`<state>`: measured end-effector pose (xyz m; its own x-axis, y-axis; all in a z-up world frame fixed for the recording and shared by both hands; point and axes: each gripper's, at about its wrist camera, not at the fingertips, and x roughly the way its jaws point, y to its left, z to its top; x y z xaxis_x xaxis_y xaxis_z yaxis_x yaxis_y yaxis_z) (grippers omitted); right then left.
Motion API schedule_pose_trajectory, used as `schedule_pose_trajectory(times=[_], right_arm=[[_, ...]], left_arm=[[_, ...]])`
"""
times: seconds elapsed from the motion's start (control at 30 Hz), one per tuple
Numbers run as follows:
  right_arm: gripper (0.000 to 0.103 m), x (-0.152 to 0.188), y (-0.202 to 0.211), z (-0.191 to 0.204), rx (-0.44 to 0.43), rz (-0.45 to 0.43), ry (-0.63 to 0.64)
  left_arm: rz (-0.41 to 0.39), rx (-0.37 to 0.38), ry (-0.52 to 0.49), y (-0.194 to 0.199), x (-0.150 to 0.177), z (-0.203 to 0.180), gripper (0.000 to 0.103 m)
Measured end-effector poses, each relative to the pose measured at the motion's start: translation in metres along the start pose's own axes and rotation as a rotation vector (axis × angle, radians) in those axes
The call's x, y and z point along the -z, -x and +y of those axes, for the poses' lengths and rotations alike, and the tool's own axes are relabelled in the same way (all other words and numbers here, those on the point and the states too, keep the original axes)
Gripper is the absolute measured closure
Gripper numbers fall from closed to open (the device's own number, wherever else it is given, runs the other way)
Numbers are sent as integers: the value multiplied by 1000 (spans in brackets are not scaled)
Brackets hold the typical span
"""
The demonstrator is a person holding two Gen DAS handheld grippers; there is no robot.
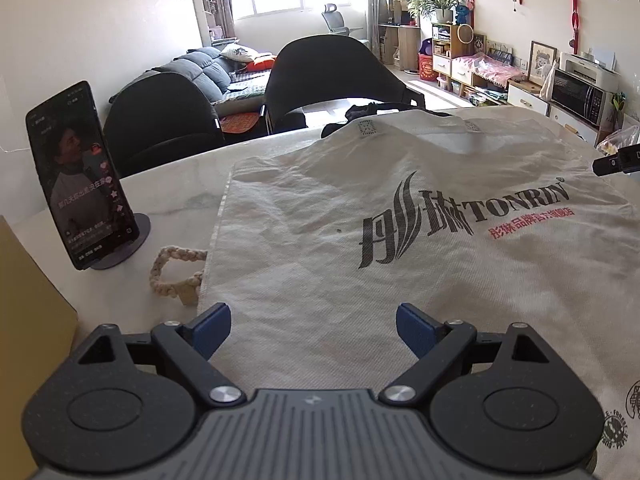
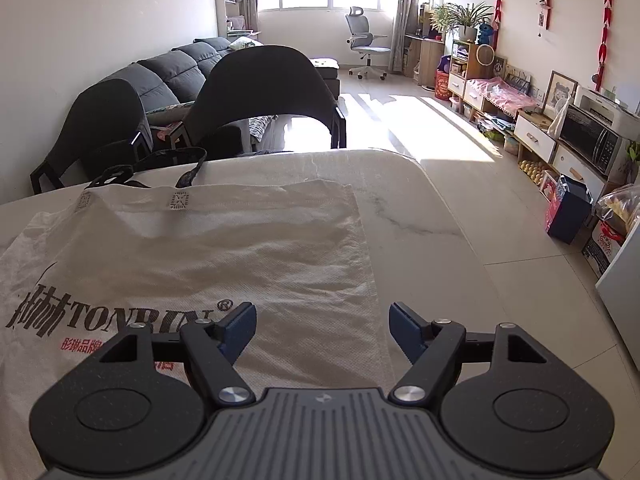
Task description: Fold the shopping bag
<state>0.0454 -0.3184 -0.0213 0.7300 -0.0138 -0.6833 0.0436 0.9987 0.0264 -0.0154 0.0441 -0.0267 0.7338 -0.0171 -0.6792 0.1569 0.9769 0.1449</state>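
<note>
A white non-woven shopping bag (image 1: 400, 208) printed with a black TONRIN logo lies flat on the marble table (image 1: 172, 184), its dark handles (image 2: 160, 164) hanging over the far edge. My left gripper (image 1: 314, 322) hovers open over the bag's near left part, with nothing between its blue pads. In the right wrist view the same bag (image 2: 224, 256) spreads to the left, and my right gripper (image 2: 323, 322) stands open above the bag's near right edge. The tip of the right gripper (image 1: 618, 162) shows at the far right of the left wrist view.
A phone on a round stand (image 1: 86, 176) is upright at the table's left, beside a braided rope loop (image 1: 172, 272) and a tan box (image 1: 28, 304). Two black chairs (image 1: 320, 76) stand behind the table. The table's right edge (image 2: 460, 240) drops to tiled floor.
</note>
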Motion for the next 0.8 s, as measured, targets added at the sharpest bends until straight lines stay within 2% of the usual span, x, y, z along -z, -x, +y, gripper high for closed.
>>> schedule_pose_trajectory(times=[0.3, 0.8], right_arm=[[25, 40, 25, -5, 23, 29, 33], [23, 84, 70, -8, 35, 47, 119]], left_arm=[[25, -15, -6, 29, 37, 21, 13], [27, 97, 8, 65, 76, 34, 18]])
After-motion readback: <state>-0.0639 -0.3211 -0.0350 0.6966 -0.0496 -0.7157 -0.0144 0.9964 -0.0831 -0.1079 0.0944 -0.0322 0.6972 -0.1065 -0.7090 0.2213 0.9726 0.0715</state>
